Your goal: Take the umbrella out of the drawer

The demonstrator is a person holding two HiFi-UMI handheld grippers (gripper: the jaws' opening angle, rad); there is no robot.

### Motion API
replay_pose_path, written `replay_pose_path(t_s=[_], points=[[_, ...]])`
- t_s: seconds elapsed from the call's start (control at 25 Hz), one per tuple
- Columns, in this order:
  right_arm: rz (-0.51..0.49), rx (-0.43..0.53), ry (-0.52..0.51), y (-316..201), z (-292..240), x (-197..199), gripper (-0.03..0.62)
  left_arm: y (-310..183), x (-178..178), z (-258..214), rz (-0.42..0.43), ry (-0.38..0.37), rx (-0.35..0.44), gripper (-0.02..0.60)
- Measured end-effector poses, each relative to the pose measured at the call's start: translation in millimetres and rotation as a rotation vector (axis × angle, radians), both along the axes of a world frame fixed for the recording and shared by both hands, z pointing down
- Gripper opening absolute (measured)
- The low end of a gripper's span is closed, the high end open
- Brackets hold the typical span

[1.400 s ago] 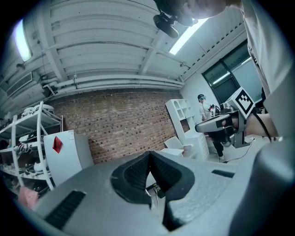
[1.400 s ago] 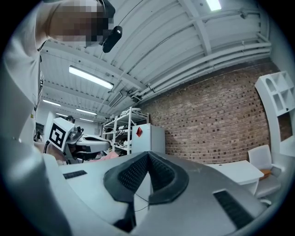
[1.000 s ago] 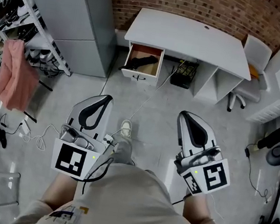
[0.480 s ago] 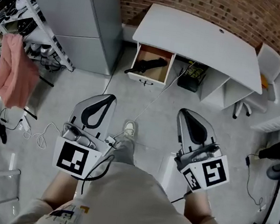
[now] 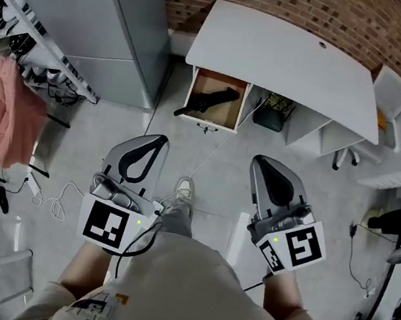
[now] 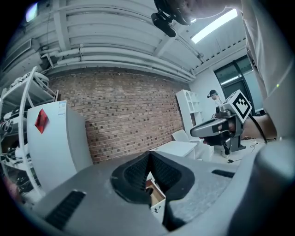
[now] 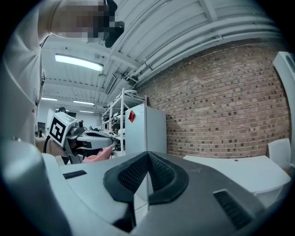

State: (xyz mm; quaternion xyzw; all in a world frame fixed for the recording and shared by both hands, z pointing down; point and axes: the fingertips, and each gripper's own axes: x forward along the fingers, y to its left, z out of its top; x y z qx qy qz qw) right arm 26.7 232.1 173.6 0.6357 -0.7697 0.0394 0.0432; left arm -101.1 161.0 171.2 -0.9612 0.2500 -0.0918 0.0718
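Observation:
A black folded umbrella (image 5: pixel 208 101) lies slantwise in the open wooden drawer (image 5: pixel 231 114) at the left end of the white desk (image 5: pixel 289 57). Through the left gripper view's jaws a bit of the drawer (image 6: pixel 155 197) shows. My left gripper (image 5: pixel 156 140) and right gripper (image 5: pixel 260 161) are held side by side over the floor, well short of the drawer, both pointing toward the desk. Each has its jaws shut with nothing between them, as seen up close on the left gripper (image 6: pixel 149 155) and the right gripper (image 7: pixel 148 155).
A tall grey cabinet (image 5: pixel 116 25) stands left of the desk, with a metal rack (image 5: pixel 32 43) and a pink cloth (image 5: pixel 7 114) further left. A black basket (image 5: pixel 270 115) sits under the desk. A white chair (image 5: pixel 387 93) is at the right. Cables (image 5: pixel 54 198) trail over the floor.
The person has walked toward the desk. Both grippers have advanced together, and the drawer with the umbrella now looks nearer and larger. Both stay shut.

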Motion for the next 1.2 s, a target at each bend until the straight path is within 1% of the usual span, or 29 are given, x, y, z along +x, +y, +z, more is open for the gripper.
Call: replay_pose_path(t_s=[0.32,0.52,0.64,0.88,1.08,1.2], points=[[0.003,-0.034,0.017,-104,-1,17,0.006,-103,20,7,0.014,-0.023,-0.031,0.008],[-0.006,-0.049,0.032,-167,-2,18,0.006,-161,26,10,0.033,-0.022,-0.038,0.008],[-0.013,-0.052,0.042,-195,-3,16,0.006,-188,26,12,0.035,-0.021,-0.040,0.008],[0.000,-0.055,0.066,-230,-9,14,0.006,-220,21,17,0.018,0.003,-0.071,0.008],[-0.020,-0.065,0.092,-248,-10,18,0.006,-235,18,13,-0.012,0.024,-0.070,0.008],[-0.024,-0.046,0.102,-258,-14,22,0.006,-242,15,12,-0.039,0.030,-0.066,0.008]])
